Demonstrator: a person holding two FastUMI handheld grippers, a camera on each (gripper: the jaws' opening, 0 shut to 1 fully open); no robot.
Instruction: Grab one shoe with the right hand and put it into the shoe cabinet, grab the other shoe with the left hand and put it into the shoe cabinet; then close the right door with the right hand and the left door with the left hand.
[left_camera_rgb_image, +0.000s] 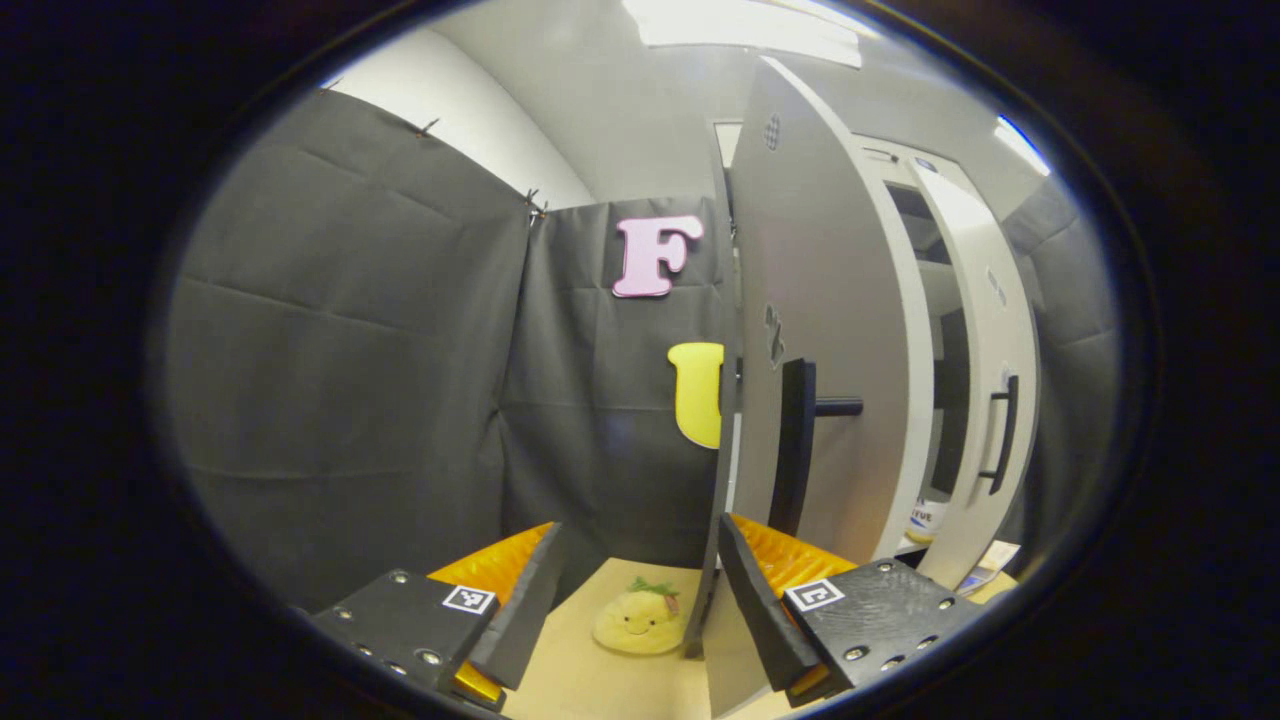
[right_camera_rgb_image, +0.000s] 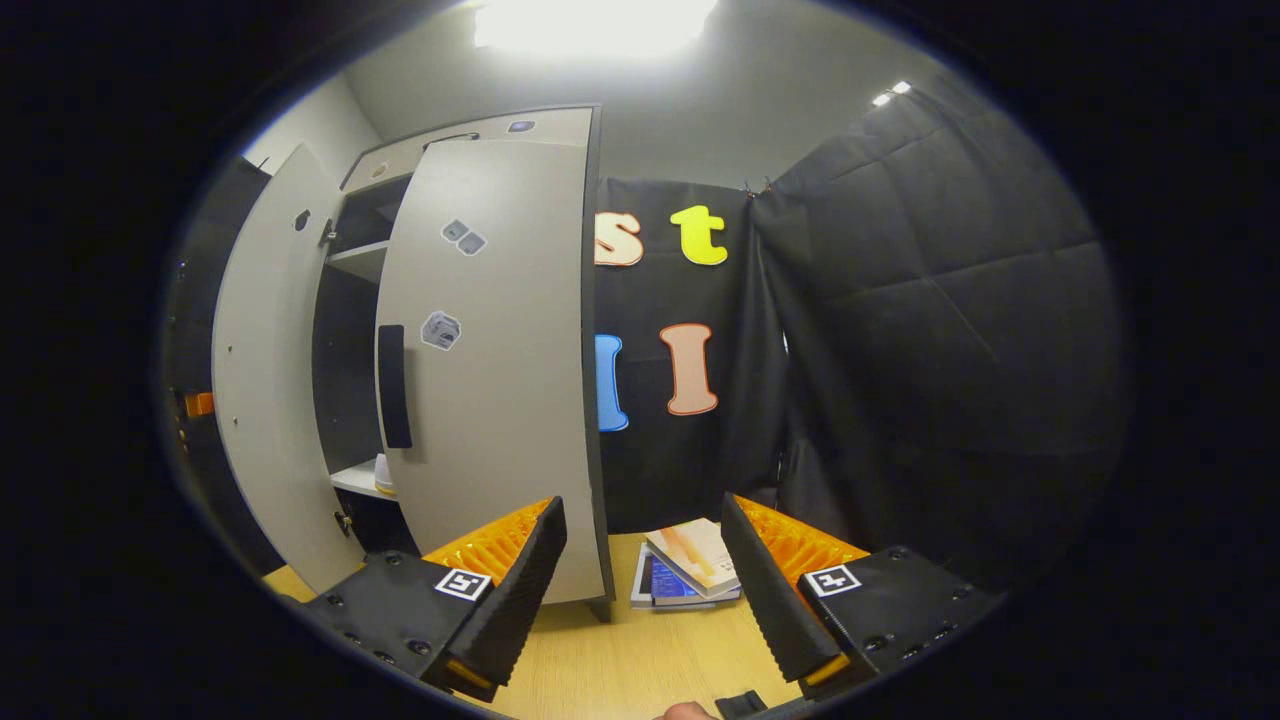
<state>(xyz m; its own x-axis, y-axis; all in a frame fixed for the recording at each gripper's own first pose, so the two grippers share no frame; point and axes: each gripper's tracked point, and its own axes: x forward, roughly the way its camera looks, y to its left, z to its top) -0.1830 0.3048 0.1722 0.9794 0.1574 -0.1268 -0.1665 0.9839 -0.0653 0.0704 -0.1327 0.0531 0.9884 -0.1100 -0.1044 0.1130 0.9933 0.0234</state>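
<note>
Your left gripper had its fingers apart, straddling the outer edge of the upright left door. Your right gripper was spread too, empty, just beside the right door's free edge, both cabinet doors standing ajar.

Cabinet doors hide most of the shelves; shoes unclear.

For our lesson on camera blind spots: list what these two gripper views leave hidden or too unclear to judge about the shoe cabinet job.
- Shoes: in the left gripper view, the left door hides most of the cabinet interior; a small item on the bottom shelf is too small to identify.
- In the right gripper view, the right door covers the shelves; a pale object is mostly hidden.
- Books: partly blocked by the right gripper.
</note>
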